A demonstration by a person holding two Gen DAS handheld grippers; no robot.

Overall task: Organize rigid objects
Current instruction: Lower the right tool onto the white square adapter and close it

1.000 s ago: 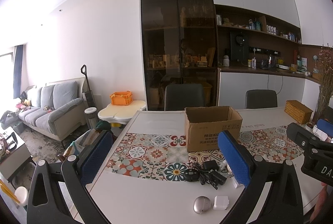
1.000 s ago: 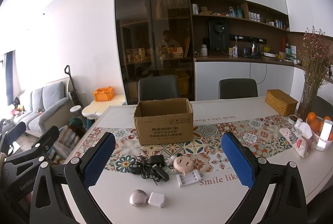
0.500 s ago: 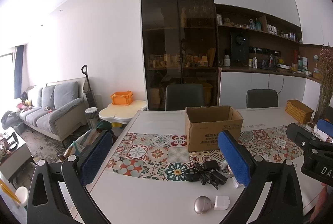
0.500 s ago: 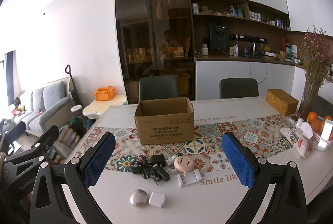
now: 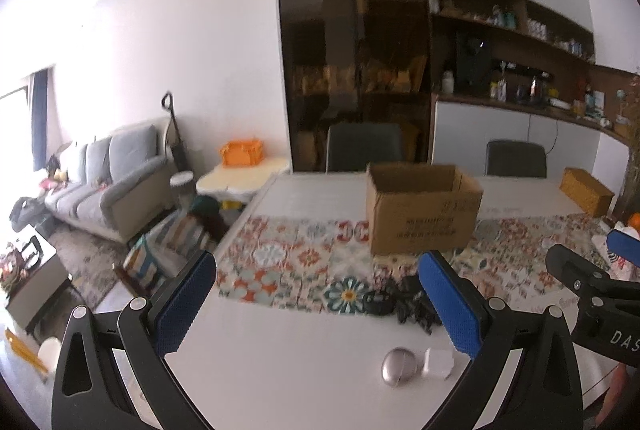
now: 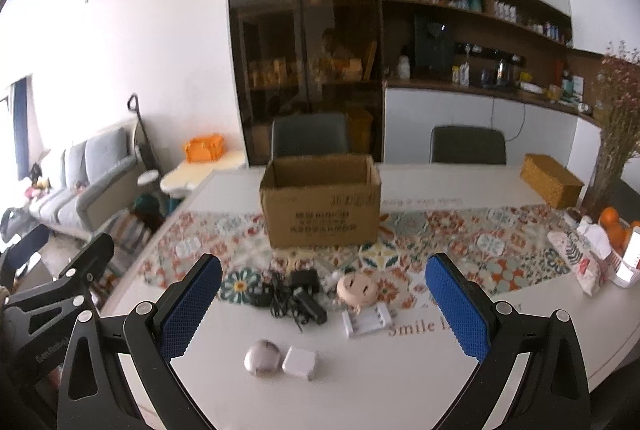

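Hovering with both claws, left claw (image 5: pixel 316 304) and right claw (image 6: pixel 324 304), spread wide and empty; gadgets (image 6: pixel 292 296) lying on counter (image 6: pixel 400 382), box (image 6: pixel 320 202) waiting unfilled.

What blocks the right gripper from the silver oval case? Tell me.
Nothing visible. The right gripper hangs open above the table, and the silver oval case lies on bare tabletop below it, with only the white square box beside it, on its right.
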